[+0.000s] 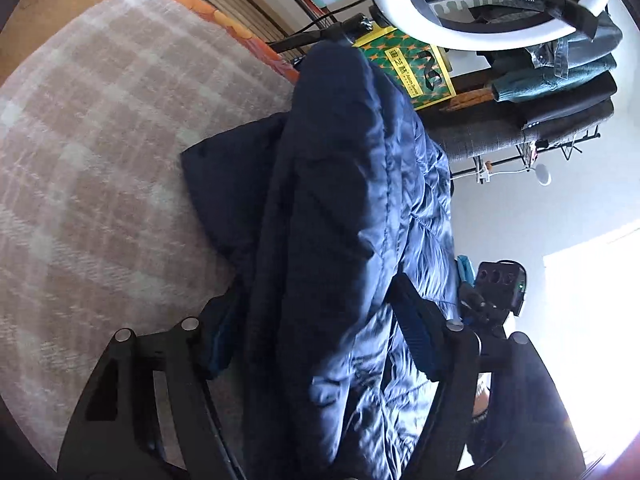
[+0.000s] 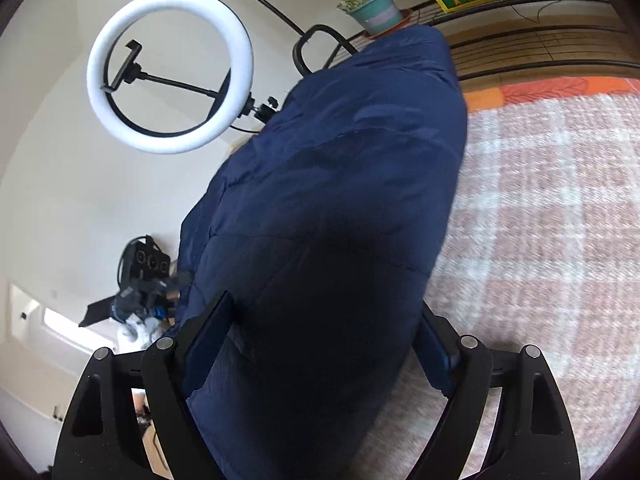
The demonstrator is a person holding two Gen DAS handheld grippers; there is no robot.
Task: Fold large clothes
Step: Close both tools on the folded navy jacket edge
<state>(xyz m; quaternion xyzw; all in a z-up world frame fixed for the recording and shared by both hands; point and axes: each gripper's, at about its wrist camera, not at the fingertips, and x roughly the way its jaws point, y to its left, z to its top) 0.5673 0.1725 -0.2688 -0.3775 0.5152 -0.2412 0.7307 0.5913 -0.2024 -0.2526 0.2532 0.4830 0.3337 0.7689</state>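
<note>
A dark navy padded jacket [image 1: 344, 208] hangs lifted above the pink plaid blanket [image 1: 100, 152]. My left gripper [image 1: 316, 332] is shut on a thick bunch of its fabric, which fills the gap between the fingers. My right gripper [image 2: 324, 328] is shut on another part of the jacket [image 2: 332, 208], which bulges up between its fingers and hides the fingertips. In the left wrist view the right gripper's body [image 1: 496, 292] shows just beyond the jacket. In the right wrist view the left gripper's body [image 2: 148, 276] shows to the left of it.
The plaid blanket [image 2: 540, 220] covers a bed with an orange patterned sheet edge [image 2: 540, 92]. A white ring light [image 2: 170, 70] stands beside the bed. A metal bed frame, a potted plant [image 2: 374, 8], a green-yellow box [image 1: 408, 68] and a rack with folded clothes [image 1: 560, 80] stand behind.
</note>
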